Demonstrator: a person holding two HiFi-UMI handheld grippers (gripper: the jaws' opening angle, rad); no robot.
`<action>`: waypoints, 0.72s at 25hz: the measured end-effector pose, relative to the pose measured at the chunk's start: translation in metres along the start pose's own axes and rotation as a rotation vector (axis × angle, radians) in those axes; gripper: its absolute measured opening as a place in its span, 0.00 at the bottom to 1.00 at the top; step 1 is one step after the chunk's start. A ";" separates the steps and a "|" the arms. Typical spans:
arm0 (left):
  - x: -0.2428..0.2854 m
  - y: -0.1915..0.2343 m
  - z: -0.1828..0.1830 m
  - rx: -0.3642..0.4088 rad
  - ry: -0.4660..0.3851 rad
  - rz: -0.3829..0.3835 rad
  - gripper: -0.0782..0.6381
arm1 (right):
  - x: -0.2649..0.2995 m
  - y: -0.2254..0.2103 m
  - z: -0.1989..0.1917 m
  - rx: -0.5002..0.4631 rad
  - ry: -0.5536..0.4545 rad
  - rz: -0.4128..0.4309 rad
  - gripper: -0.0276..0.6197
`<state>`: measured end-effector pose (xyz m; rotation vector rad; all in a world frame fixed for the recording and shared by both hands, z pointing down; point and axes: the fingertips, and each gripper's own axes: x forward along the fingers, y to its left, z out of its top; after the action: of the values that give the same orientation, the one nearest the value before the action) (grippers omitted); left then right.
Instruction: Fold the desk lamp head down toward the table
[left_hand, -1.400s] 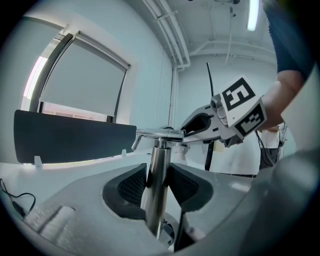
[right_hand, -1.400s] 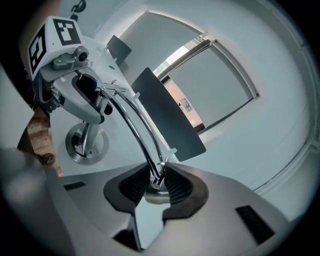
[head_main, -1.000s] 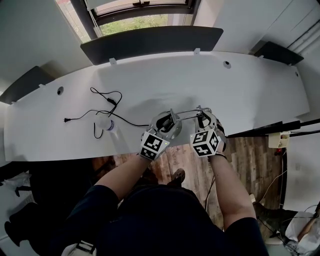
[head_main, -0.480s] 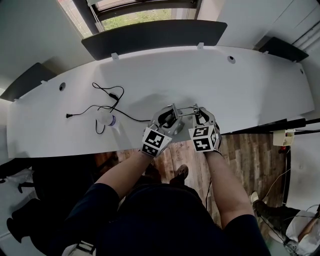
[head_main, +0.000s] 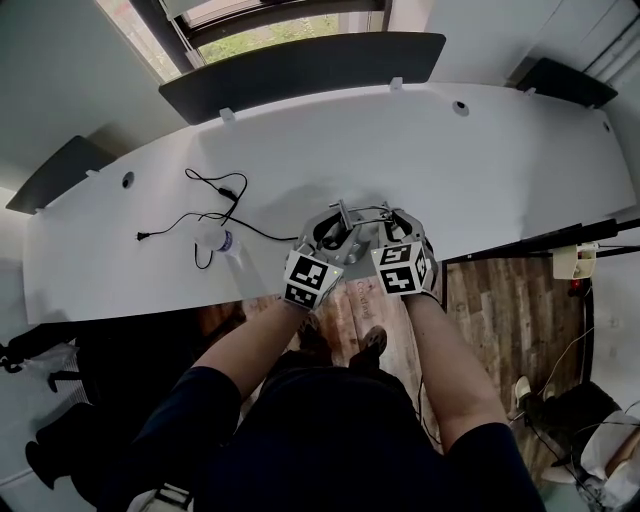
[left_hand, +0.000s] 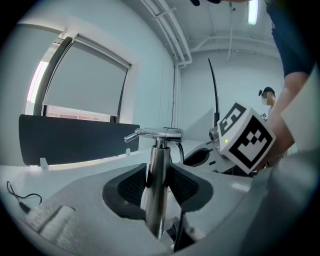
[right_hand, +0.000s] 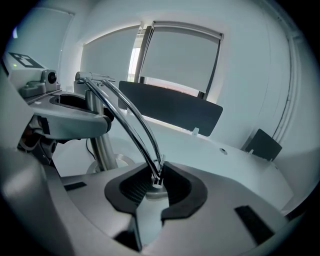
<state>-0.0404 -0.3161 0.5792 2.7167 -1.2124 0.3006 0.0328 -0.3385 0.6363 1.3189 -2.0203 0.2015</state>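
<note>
A chrome desk lamp (head_main: 350, 222) stands near the front edge of the white table (head_main: 470, 170). My left gripper (left_hand: 156, 189) is shut on its upright post (left_hand: 159, 157), pads pressing both sides below the crossbar joint (left_hand: 155, 133). The lamp's thin double-rod arm (right_hand: 131, 116) curves down from that joint to my right gripper (right_hand: 156, 186). Its jaws are closing on the arm's clipped end, which sits between the pads. In the head view the left gripper (head_main: 335, 238) and right gripper (head_main: 396, 232) sit side by side over the lamp, hiding most of it.
The lamp's black cable (head_main: 215, 198) loops across the table to the left, beside a small white plug piece (head_main: 213, 240). A dark partition (head_main: 300, 72) runs along the table's far edge under a window. Wooden floor (head_main: 500, 320) lies beyond the near edge.
My right gripper has sunk and rolled with the lamp arm in it, drawing closer to the left one. The left gripper has stayed on the post.
</note>
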 end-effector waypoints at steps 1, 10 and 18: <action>0.000 -0.001 0.001 -0.005 0.009 0.006 0.30 | 0.000 0.000 0.000 -0.005 0.005 0.006 0.16; -0.015 -0.005 0.001 0.045 0.046 0.032 0.30 | -0.032 -0.004 0.004 -0.139 -0.023 -0.038 0.23; -0.046 -0.017 0.008 0.038 0.053 0.033 0.30 | -0.089 0.000 0.008 -0.092 -0.103 0.010 0.19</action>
<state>-0.0568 -0.2732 0.5588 2.7045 -1.2506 0.4011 0.0499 -0.2769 0.5744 1.2853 -2.0959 0.0449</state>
